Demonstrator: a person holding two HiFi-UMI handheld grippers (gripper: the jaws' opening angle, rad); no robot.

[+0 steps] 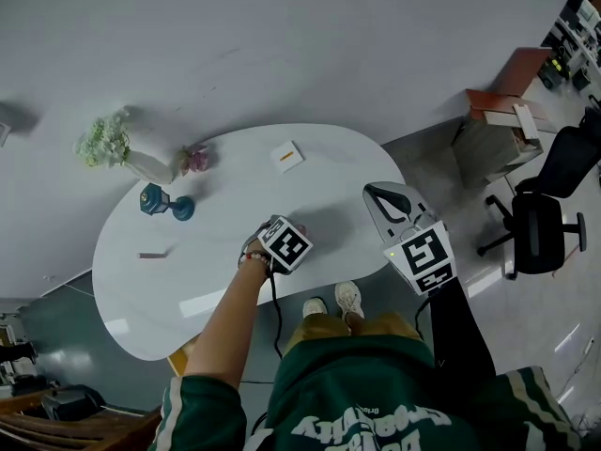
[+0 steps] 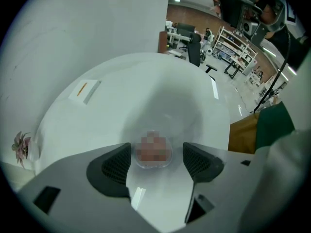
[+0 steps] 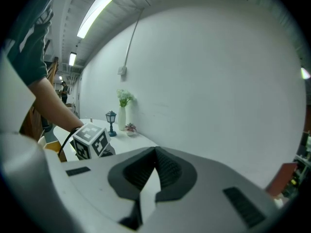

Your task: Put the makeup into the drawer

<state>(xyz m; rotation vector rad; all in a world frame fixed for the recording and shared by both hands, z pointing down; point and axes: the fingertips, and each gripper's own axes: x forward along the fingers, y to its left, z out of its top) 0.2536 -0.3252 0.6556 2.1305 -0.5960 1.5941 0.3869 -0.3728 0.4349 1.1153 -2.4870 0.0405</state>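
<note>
A small round clear makeup compact (image 2: 153, 152) with a pinkish inside lies on the white oval table (image 2: 121, 96). My left gripper (image 2: 156, 153) points steeply down over it, open, with the compact between its dark pads (image 2: 116, 164) and a gap on each side. In the head view the left gripper (image 1: 285, 244) and its marker cube cover the compact near the table's front edge. My right gripper (image 1: 377, 195) hangs off the table's right end, shut with nothing in it. In the right gripper view its tips (image 3: 156, 154) meet.
On the table (image 1: 235, 195) stand a white vase of flowers (image 1: 113, 148), a blue lantern (image 1: 155, 200) and a small pink plant (image 1: 195, 160) at the back left. A white card (image 1: 287, 155) lies at the back, a small grey stick (image 1: 150, 254) at the left. A black office chair (image 1: 540, 224) is to the right.
</note>
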